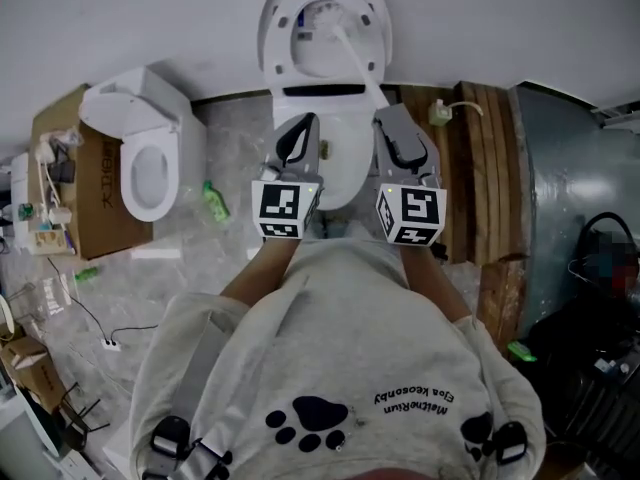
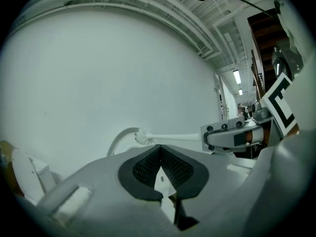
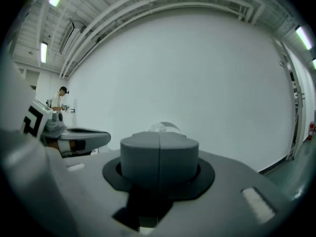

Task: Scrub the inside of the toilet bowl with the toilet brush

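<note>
Right claw [image 1: 386, 116] is clamping the one toilet brush [image 1: 352, 58] by its handle, holding the head up in front of the raised lid [image 1: 290, 28], above the bowl of the toilet [image 1: 345, 163]. Left claw [image 1: 303, 123] is hanging just beside it, jaws together, gripping nothing. Two toilets are showing, the second toilet [image 1: 170, 128] sitting on the floor to the left.

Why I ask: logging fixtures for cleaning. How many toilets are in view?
2. The centre toilet stands straight ahead, lid raised; the left toilet sits by a cardboard box. Others could be hidden.
</note>
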`<move>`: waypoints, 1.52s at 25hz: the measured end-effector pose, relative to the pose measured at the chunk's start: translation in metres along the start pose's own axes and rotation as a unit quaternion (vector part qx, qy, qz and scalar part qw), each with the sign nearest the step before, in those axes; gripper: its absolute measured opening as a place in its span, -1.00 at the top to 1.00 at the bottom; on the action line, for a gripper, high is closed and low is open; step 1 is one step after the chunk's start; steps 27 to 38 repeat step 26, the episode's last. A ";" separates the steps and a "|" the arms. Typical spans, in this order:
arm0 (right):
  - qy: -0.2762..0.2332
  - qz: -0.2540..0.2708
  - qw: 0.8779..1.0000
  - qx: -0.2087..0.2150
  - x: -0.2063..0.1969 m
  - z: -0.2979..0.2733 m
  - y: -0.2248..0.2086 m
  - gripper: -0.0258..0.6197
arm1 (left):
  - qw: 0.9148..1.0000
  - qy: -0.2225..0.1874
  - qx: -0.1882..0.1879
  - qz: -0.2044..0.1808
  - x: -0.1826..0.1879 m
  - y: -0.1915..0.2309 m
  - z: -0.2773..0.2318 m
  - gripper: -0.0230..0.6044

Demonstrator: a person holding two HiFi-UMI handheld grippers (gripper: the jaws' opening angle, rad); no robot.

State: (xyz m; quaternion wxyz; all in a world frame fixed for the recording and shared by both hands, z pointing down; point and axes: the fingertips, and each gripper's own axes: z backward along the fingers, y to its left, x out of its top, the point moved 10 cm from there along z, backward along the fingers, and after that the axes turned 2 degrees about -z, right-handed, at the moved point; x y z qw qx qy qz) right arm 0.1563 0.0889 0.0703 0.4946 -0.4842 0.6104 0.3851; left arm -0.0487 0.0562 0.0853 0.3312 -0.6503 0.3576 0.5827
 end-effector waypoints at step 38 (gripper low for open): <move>0.003 -0.004 1.000 0.025 -0.005 -0.008 -0.006 0.45 | 1.000 -0.009 -0.009 -0.007 0.009 0.000 -0.010 0.92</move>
